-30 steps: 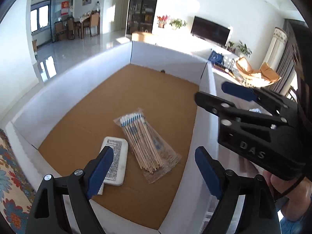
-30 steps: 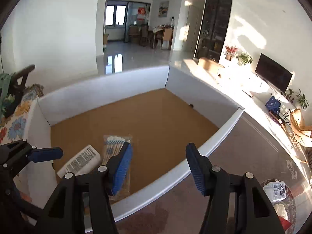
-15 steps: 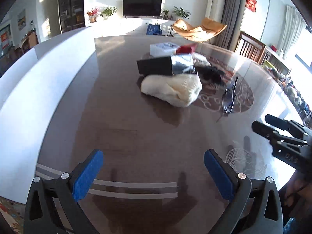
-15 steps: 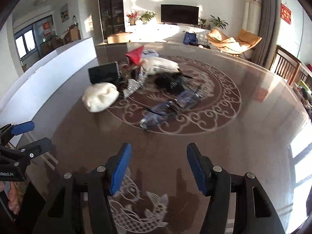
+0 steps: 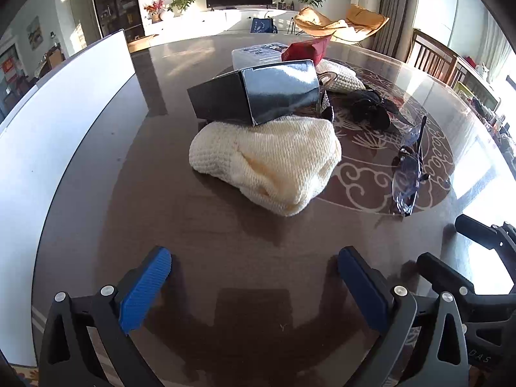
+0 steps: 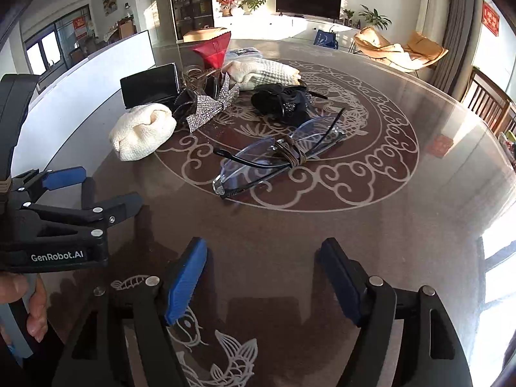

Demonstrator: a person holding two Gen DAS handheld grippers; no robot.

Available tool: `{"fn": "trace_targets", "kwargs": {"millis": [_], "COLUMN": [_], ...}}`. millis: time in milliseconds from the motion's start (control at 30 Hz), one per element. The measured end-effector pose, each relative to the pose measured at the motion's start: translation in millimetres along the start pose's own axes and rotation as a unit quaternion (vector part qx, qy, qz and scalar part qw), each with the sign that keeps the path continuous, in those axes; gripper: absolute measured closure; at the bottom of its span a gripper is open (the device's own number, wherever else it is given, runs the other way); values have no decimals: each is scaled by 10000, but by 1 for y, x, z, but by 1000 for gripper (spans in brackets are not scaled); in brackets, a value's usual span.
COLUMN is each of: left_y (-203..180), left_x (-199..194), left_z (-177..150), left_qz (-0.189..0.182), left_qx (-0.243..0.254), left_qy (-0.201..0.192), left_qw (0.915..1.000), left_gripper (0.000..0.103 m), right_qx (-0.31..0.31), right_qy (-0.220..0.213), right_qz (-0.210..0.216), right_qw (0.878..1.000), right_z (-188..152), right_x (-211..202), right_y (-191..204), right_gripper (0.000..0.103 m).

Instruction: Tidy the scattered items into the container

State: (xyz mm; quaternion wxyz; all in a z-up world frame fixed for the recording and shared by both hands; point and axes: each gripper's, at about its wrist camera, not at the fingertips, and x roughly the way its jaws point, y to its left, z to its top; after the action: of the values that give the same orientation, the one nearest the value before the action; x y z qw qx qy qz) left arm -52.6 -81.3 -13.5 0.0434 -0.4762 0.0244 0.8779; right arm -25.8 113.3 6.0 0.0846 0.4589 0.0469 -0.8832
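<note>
A cream knitted cloth [image 5: 267,164] [image 6: 142,130] lies on the dark table, just ahead of my open, empty left gripper [image 5: 254,277]. A black box [image 5: 254,96] [image 6: 150,85] rests behind it. Glasses [image 6: 277,158] [image 5: 408,174] lie ahead of my open, empty right gripper [image 6: 262,271]. A sparkly silver bow [image 6: 209,106], a black bow [image 6: 280,101], a second cream cloth [image 6: 261,72] and a red pouch [image 6: 214,50] sit further back. The white container wall [image 5: 48,122] [image 6: 90,74] stands on the left.
A clear plastic box [image 5: 258,54] sits at the back of the pile. My left gripper also shows at the left of the right wrist view [image 6: 93,187]. Wooden chairs [image 5: 432,58] stand past the table's right edge.
Both grippers swung away from the container's inside to face the items on the table. The left gripper has moved closer to the cream cloth. Both stay open and empty.
</note>
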Motion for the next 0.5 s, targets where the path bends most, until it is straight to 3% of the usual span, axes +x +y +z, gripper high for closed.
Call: {"fn": "trace_targets", "kwargs": {"millis": [167,500], "left_y": [-1,-4], "left_x": [11,21], "left_z": [19,33], "left_qz": [23,24], "left_qx": [-14,-8], "left_qy": [-85,-106], "left_qw": [10000,9999], "left_gripper": [0,0], "right_qx": [-155,-175], "right_qy": [-20,30], "right_qz": [118,144], "right_qw": [9998,9997], "right_z": [17,32], "right_x": [15,27], "right_y": [3,5], "right_gripper": [13,6]}}
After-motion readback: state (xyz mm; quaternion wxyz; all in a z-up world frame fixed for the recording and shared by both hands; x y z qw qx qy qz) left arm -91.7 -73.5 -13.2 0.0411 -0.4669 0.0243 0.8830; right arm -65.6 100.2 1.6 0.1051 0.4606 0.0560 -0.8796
